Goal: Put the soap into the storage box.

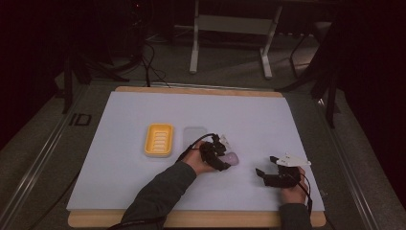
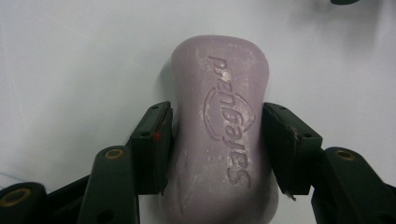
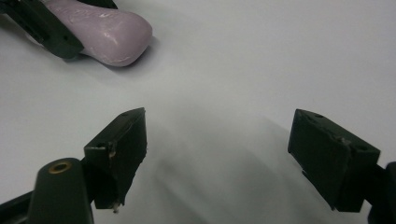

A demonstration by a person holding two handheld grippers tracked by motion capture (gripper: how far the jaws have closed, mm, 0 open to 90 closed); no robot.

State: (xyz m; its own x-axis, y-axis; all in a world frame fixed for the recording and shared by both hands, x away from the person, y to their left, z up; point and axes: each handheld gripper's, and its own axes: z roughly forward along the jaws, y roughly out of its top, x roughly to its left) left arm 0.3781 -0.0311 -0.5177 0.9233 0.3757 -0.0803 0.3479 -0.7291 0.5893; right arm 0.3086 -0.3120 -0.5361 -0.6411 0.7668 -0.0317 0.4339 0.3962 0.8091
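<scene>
Grasp step: left gripper [image 2: 217, 144] pinching lilac soap bar [image 2: 219, 126], right gripper [image 3: 219, 158] spread and idle; next, lift left toward yellow soap dish [image 1: 158, 140].

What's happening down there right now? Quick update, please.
Left claw shut on soap. Right claw open, empty. Soap on the mat, yellow dish apart to its left. Nothing between.

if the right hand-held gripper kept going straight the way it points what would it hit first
Probably nothing soon: the right hand-held gripper has open jaws and bare white table ahead. The purple soap, clamped in the left hand-held gripper, lies off to the upper left of that line. Depth is hard to judge.
</scene>
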